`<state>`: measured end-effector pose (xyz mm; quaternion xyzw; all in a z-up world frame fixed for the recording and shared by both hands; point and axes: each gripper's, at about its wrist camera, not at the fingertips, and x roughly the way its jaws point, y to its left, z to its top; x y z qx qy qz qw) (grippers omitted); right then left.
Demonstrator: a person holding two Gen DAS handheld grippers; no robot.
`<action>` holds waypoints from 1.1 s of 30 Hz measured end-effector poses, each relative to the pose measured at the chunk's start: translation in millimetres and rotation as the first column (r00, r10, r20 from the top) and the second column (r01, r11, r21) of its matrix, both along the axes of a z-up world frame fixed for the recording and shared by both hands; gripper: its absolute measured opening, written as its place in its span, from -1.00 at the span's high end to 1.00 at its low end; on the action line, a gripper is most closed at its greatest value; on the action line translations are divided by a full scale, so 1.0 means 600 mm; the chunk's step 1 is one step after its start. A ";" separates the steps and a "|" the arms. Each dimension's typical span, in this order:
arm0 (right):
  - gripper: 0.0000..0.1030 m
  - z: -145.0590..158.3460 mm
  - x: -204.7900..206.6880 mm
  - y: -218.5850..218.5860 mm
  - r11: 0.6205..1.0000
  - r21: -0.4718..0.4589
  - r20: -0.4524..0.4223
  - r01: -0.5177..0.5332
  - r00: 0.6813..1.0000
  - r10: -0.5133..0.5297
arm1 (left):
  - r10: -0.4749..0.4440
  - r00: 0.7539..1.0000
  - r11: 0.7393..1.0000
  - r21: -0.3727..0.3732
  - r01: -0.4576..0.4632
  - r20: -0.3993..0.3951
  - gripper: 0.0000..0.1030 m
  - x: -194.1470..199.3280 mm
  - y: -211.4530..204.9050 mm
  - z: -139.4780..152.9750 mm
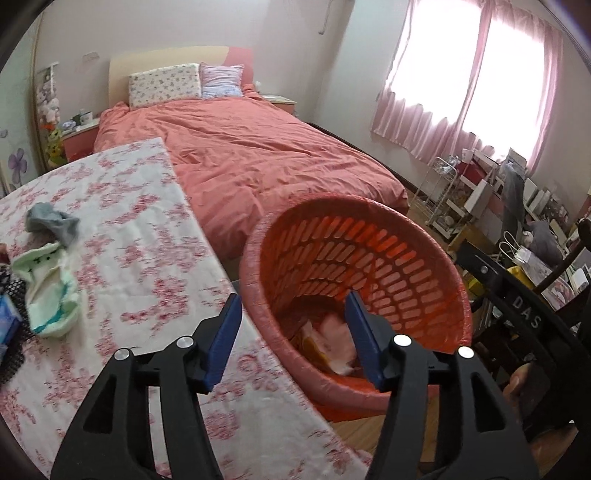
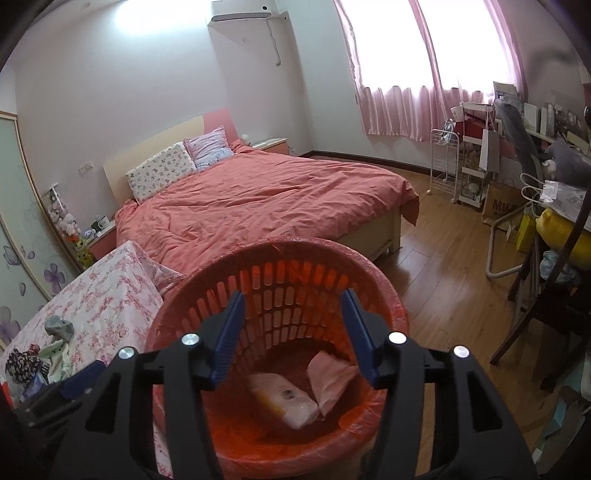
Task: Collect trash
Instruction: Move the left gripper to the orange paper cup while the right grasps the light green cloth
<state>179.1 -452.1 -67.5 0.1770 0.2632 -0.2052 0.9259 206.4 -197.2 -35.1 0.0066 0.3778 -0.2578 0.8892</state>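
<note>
Both tools over the orange bin (image 2: 280, 295), jaws apart, nothing between them: left tool (image 1: 293, 314), right tool (image 2: 293, 314). Two wrappers sit at the bin's bottom: pink one (image 2: 328, 373), white-and-yellow one (image 2: 284, 402). Crumpled cloths (image 1: 51, 291) lie on the floral tabletop (image 1: 147, 240) just beside the bin.

Both tongs gaps empty. Below right tongs (image 2: 291, 317): red slotted plastic bin (image 2: 384, 295), mouth unobstructed. Left tongs (image 1: 291, 321) straddle bin rim (image 1: 255, 236); floral-cloth desk (image 1: 147, 236) leftward bare.

Home bedroom, made bed (image 2: 258, 199) with pillows (image 2: 162, 170), pink curtains (image 2: 424, 103), wall air conditioner (image 2: 243, 13)
</note>
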 end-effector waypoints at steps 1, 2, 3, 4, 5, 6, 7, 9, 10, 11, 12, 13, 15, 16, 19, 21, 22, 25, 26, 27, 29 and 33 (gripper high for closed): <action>-0.08 0.001 -0.003 0.004 1.000 -0.008 -0.006 0.000 1.000 0.000 | 0.015 1.000 1.000 0.006 -0.015 0.009 -0.23 -0.006 0.010 0.005; -0.08 0.002 -0.005 0.006 1.000 -0.014 -0.009 0.000 1.000 0.000 | 0.026 1.000 1.000 0.011 -0.026 0.016 -0.28 -0.007 0.018 0.007; -0.08 0.003 -0.009 0.012 1.000 -0.021 -0.012 -0.002 1.000 0.002 | 0.041 0.999 0.999 0.018 -0.041 0.024 -0.31 -0.012 0.027 0.011; -0.08 0.005 -0.012 0.017 1.000 -0.024 -0.014 -0.006 1.000 0.006 | 0.052 0.998 0.998 0.021 -0.053 0.030 -0.32 -0.016 0.038 0.013; -0.08 0.008 -0.015 0.025 1.000 -0.026 -0.016 -0.014 1.000 0.014 | 0.060 0.998 0.998 0.022 -0.061 0.032 -0.32 -0.017 0.046 0.014; -0.08 0.009 -0.017 0.034 0.999 -0.030 -0.018 -0.022 1.000 0.022 | 0.069 0.997 0.997 0.022 -0.070 0.033 -0.32 -0.020 0.058 0.017; -0.08 0.012 -0.019 0.041 0.999 -0.034 -0.019 -0.030 0.999 0.029 | 0.084 0.996 0.996 0.022 -0.085 0.038 -0.34 -0.025 0.074 0.020; -0.08 0.017 -0.022 0.064 0.997 -0.046 -0.025 -0.055 0.998 0.054 | 0.120 0.991 0.992 0.028 -0.121 0.055 -0.36 -0.036 0.106 0.028; -0.08 0.020 -0.023 0.079 0.996 -0.053 -0.027 -0.072 0.997 0.071 | 0.132 0.989 0.990 0.031 -0.135 0.061 -0.37 -0.037 0.118 0.030; -0.08 0.022 -0.024 0.090 0.995 -0.058 -0.028 -0.084 0.996 0.083 | 0.149 0.986 0.988 0.034 -0.152 0.069 -0.37 -0.041 0.133 0.033; -0.08 0.025 -0.025 0.110 0.992 -0.064 -0.031 -0.107 0.994 0.106 | 0.165 0.984 0.985 0.035 -0.168 0.075 -0.38 -0.045 0.146 0.035; -0.08 0.026 -0.026 0.122 0.990 -0.067 -0.031 -0.120 0.992 0.119 | 0.184 0.980 0.982 0.035 -0.187 0.078 -0.39 -0.048 0.163 0.037; -0.08 0.031 -0.025 0.157 0.985 -0.069 -0.032 -0.161 0.987 0.159 | 0.220 0.972 0.974 0.034 -0.223 0.083 -0.39 -0.054 0.195 0.040; -0.09 0.034 -0.024 0.173 0.982 -0.069 -0.032 -0.177 0.984 0.175 | 0.249 0.965 0.967 0.031 -0.252 0.085 -0.39 -0.057 0.218 0.043; -0.11 0.037 -0.024 0.219 0.970 -0.072 -0.036 -0.232 0.972 0.230 | 0.316 0.944 0.947 0.028 -0.320 0.090 -0.46 -0.063 0.274 0.045; -0.11 0.037 -0.020 0.251 0.961 -0.072 -0.040 -0.268 0.963 0.266 | 0.365 0.926 0.929 0.034 -0.370 0.098 -0.48 -0.066 0.310 0.045; -0.11 0.037 -0.019 0.266 0.956 -0.070 -0.042 -0.284 0.959 0.282 | 0.383 0.918 0.921 0.037 -0.388 0.101 -0.48 -0.069 0.324 0.044; -0.11 0.034 -0.010 0.309 0.941 -0.063 -0.052 -0.331 0.943 0.328 | 0.454 0.885 0.886 0.050 -0.460 0.099 -0.49 -0.069 0.380 0.037; -0.11 0.033 -0.005 0.327 0.934 -0.061 -0.058 -0.351 0.936 0.348 | 0.468 0.878 0.879 0.052 -0.474 0.096 -0.49 -0.069 0.391 0.034; -0.11 0.032 0.000 0.341 0.928 -0.060 -0.063 -0.367 0.930 0.363 | 0.484 0.870 0.870 0.054 -0.490 0.093 -0.49 -0.068 0.403 0.032; -0.11 0.031 0.009 0.370 0.915 -0.058 -0.073 -0.399 0.916 0.394 | 0.518 0.851 0.850 0.060 -0.524 0.090 -0.49 -0.069 0.433 0.028; -0.11 0.028 0.031 0.421 0.888 -0.054 -0.094 -0.457 0.887 0.451 | 0.568 0.819 0.817 0.064 -0.573 0.077 -0.49 -0.067 0.479 0.021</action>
